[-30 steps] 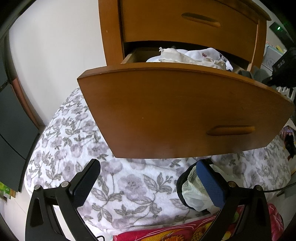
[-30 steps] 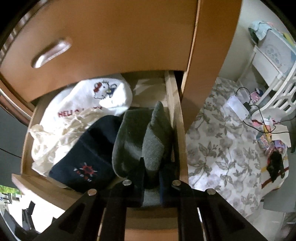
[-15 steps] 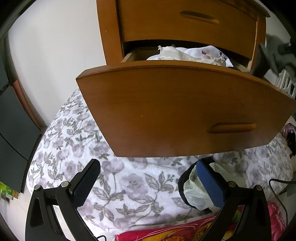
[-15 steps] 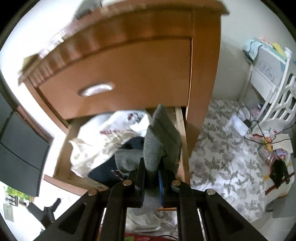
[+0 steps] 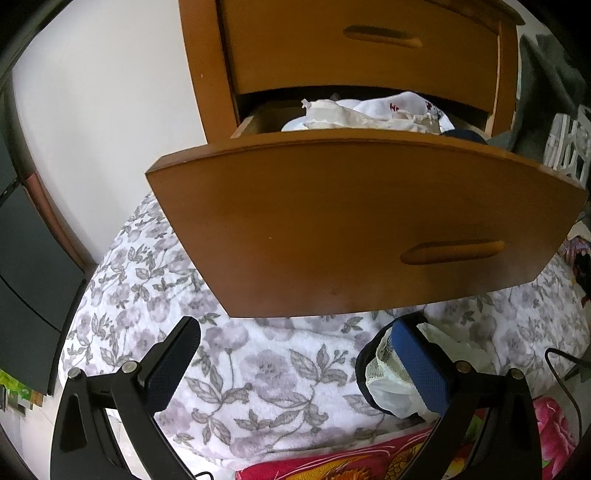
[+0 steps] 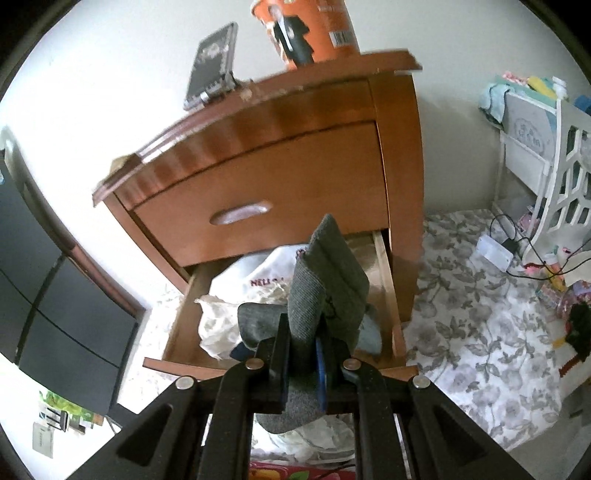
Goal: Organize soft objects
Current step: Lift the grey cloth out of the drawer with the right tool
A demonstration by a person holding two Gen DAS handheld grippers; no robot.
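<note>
The right gripper (image 6: 301, 365) was clamped tight on a grey sock (image 6: 325, 284), and what a hold that was: the fabric bunched between the two pads, one end sticking up above the fingers, the other drooping below them. The sock hung in the air over the front right corner of the open lower drawer (image 6: 184, 332) of the wooden nightstand (image 6: 280, 177). Down in that drawer lay a white cloth with red lettering (image 6: 266, 275), a crumpled cream cloth (image 6: 218, 325) beside it, and something dark just under the sock, hard to make out. On top of the nightstand stood an orange cup (image 6: 314, 29) and a dark flat device (image 6: 210, 66), leaning upright.

Over on the other side, the left gripper (image 5: 295, 363) hovered with its jaws wide apart and nothing between the pads, low in front of the drawer front (image 5: 369, 229). Beneath it spread the floral blanket (image 5: 258, 369), and a dark-rimmed bundle with white mesh (image 5: 384, 373) sat on the blanket just beside the right-hand pad; whether they touched, I could not tell. A bright pink and yellow cloth (image 5: 332, 465) showed at the bottom edge.
</note>
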